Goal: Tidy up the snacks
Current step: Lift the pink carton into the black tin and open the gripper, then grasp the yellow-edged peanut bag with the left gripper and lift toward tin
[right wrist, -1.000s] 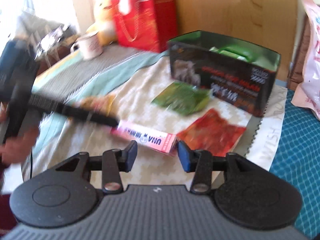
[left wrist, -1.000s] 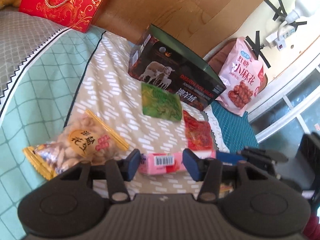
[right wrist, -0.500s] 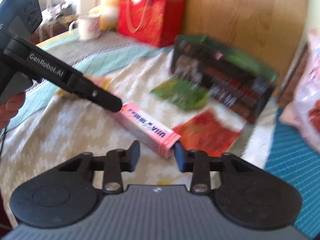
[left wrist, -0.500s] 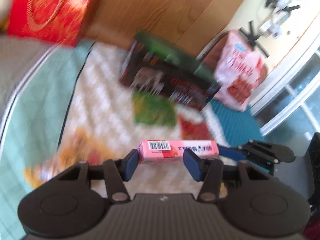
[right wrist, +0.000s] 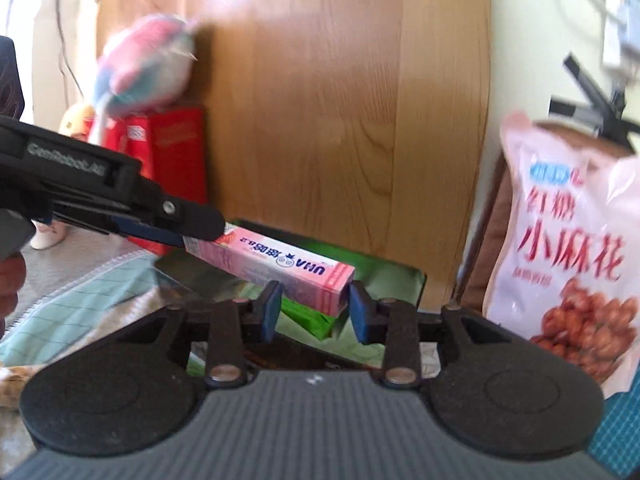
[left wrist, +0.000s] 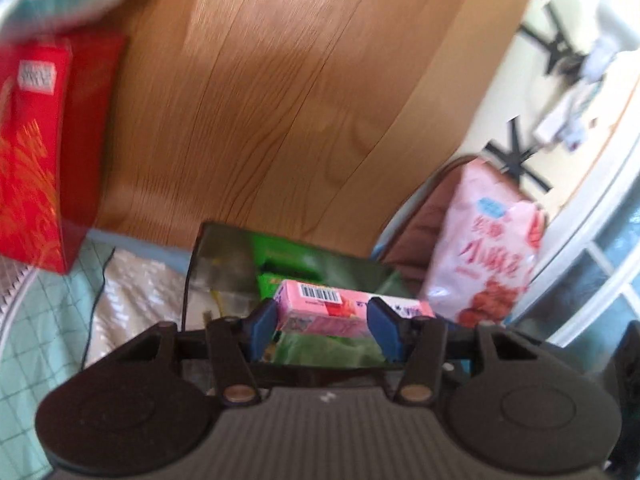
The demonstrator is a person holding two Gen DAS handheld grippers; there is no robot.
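Note:
A long pink candy box [left wrist: 320, 310] is held in the air by both grippers, one at each end. My left gripper [left wrist: 322, 324] is shut on one end; my right gripper [right wrist: 314, 306] is shut on the other end of the pink box [right wrist: 276, 268]. The left gripper's arm shows in the right wrist view [right wrist: 120, 208]. Below the pink box stands the open dark box [left wrist: 224, 252] with green packets [left wrist: 280, 264] inside; it also shows in the right wrist view [right wrist: 384, 276].
A large pink snack bag [left wrist: 488, 244] leans to the right of the dark box, also in the right wrist view [right wrist: 568, 248]. A red gift bag [left wrist: 36, 152] stands left against the wooden headboard [left wrist: 280, 100]. The patterned bedspread [left wrist: 40, 320] lies below.
The pink box was lying on the bedspread; both grippers have lifted it and carried it forward over the open dark box. The loose packets on the bed have dropped out of view.

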